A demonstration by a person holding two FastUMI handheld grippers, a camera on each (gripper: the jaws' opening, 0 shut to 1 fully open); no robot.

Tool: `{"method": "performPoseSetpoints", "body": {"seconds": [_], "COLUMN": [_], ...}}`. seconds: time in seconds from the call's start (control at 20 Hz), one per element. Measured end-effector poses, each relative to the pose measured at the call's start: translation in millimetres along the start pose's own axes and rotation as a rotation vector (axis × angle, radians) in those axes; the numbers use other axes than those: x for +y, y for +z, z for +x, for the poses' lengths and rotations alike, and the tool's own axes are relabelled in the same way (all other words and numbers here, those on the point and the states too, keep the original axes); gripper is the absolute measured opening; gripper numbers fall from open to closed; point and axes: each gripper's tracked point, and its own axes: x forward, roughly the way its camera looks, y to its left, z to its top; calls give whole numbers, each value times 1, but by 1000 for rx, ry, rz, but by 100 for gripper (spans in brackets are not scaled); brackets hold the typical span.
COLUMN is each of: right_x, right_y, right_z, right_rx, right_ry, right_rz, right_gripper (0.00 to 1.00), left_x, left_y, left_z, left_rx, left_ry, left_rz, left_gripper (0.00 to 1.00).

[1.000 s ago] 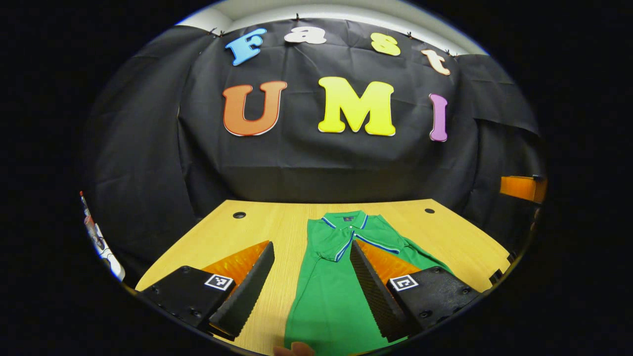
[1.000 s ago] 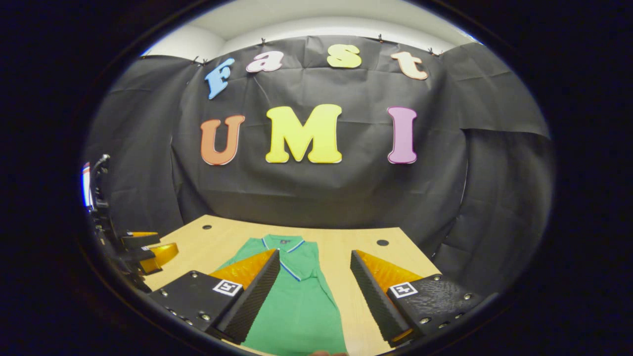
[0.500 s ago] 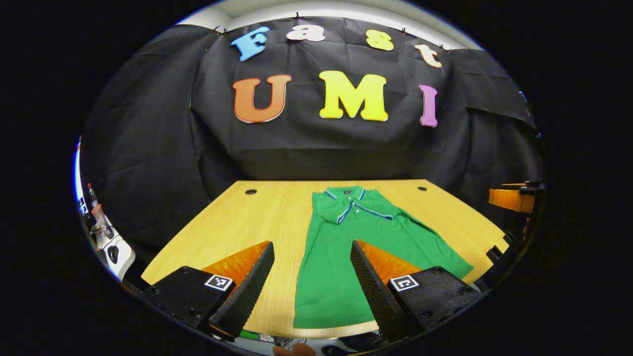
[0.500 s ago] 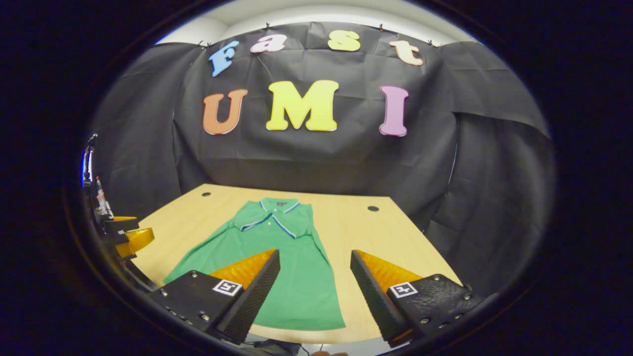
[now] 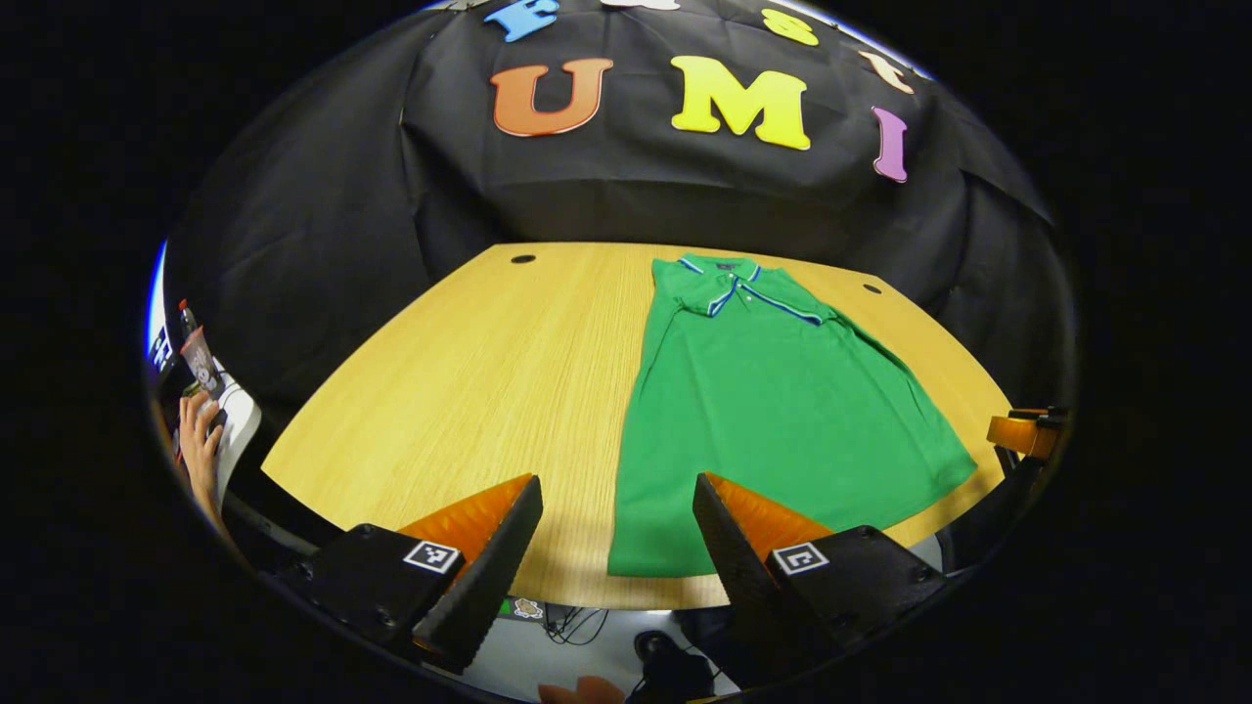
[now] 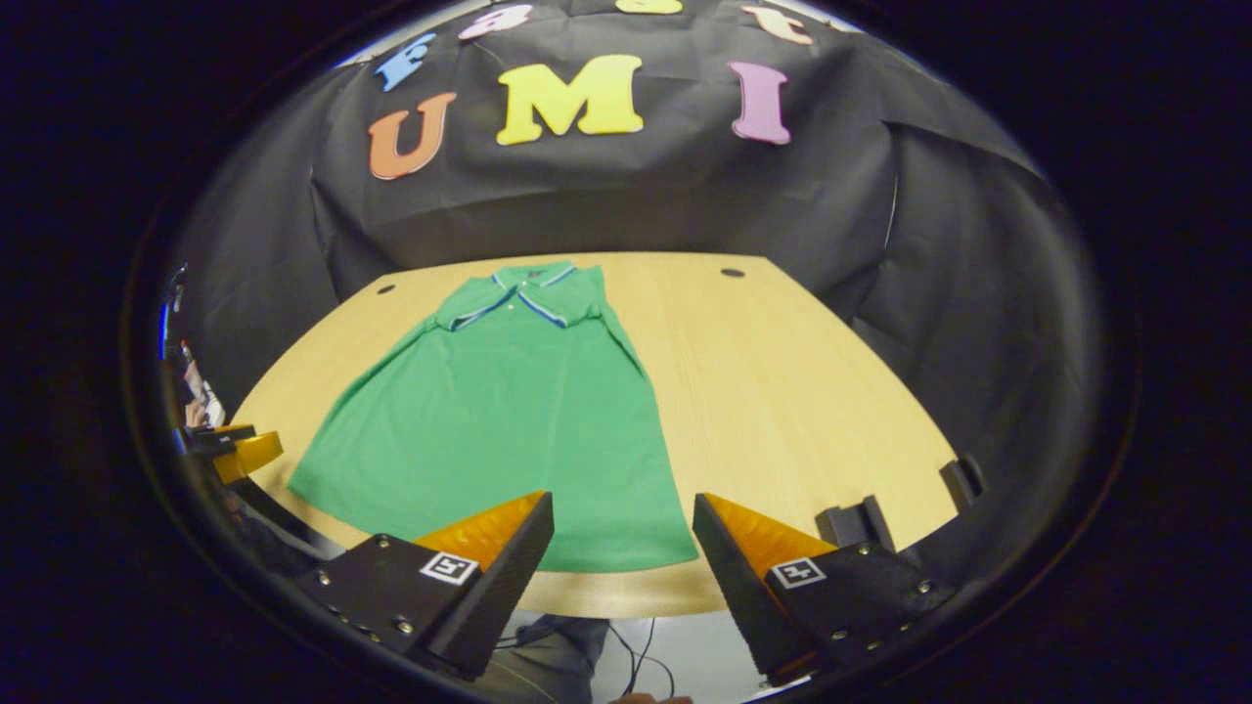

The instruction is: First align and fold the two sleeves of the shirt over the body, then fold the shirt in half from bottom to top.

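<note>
- Wooden counter (image 5: 460, 391) (image 6: 782, 391) spanned both views, pale grain, small round holes near far corners.
- Green shirt (image 5: 773, 411) (image 6: 499, 420) lay flat on counter, collar toward far edge, hem near front edge; sleeves already folded over body, blue-and-white trim at collar.
- Left gripper (image 5: 616, 528) hovered off front edge of counter, jaws wide apart, nothing between them; shirt's hem corner seen just beyond the gap.
- Right gripper (image 6: 623, 543) hovered likewise over front edge, jaws wide apart, empty, shirt hem just ahead.
- Hand (image 5: 201, 445) at far left edge of left gripper view, beside some small items, too small to identify.
</note>
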Motion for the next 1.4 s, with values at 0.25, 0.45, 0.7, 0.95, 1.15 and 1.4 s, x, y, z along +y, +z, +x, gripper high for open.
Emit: {"method": "performPoseSetpoints", "body": {"seconds": [0.25, 0.45, 0.7, 0.95, 1.15, 1.4], "right_x": [-9, -19, -18, -4, 30, 34], "right_y": [-21, -35, -41, -45, -44, -39], "right_z": [20, 37, 42, 43, 49, 51], "right_rx": [70, 142, 171, 203, 208, 201], "right_ry": [-26, -48, -39, -10, 34, 55], "right_rz": [-17, -15, -7, -11, 39, 126], "right_gripper": [93, 93, 94, 99, 36, 1], "left_x": [-4, -7, -11, -11, -14, -19], "left_y": [-20, -29, -36, -40, -28, -28], "left_z": [13, 22, 28, 29, 35, 38], "left_rx": [83, 121, 152, 188, 200, 212], "left_ry": [4, 10, 25, 45, 74, 36], "left_rz": [-38, -45, -14, -2, -50, -98], "left_gripper": [100, 99, 99, 100, 28, 3]}}
